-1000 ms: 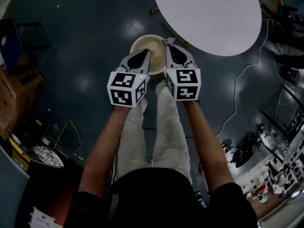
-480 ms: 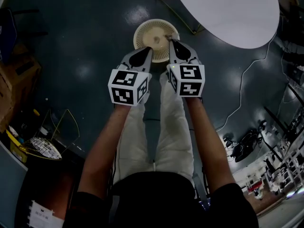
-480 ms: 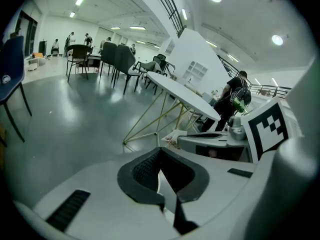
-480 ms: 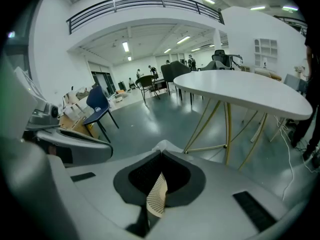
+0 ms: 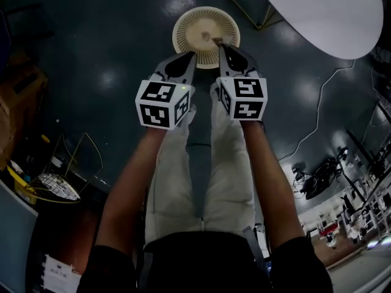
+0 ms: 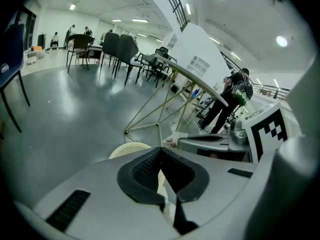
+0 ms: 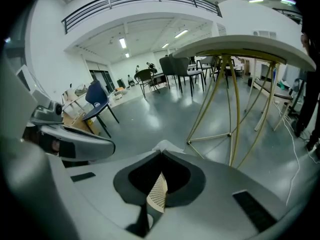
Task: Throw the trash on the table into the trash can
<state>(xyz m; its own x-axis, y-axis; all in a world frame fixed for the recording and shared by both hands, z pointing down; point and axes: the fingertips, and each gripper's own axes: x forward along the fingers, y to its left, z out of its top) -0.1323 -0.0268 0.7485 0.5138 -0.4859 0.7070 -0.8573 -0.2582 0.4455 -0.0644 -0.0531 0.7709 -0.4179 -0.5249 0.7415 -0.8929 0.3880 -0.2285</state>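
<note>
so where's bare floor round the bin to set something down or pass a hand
Bare floor lies left of the trash can, up to the cardboard boxes, and in a strip between the can and the white table. Crowded: the can's near rim, under the left gripper and right gripper; the wire basket corner; the cable on the right.

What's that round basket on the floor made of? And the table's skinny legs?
The basket looks like cream plastic with a matte finish: its wall is a moulded grid of tiny holes. The table legs look like thin metal rods, painted yellow and slightly shiny, though the paint hides what is underneath.
</note>
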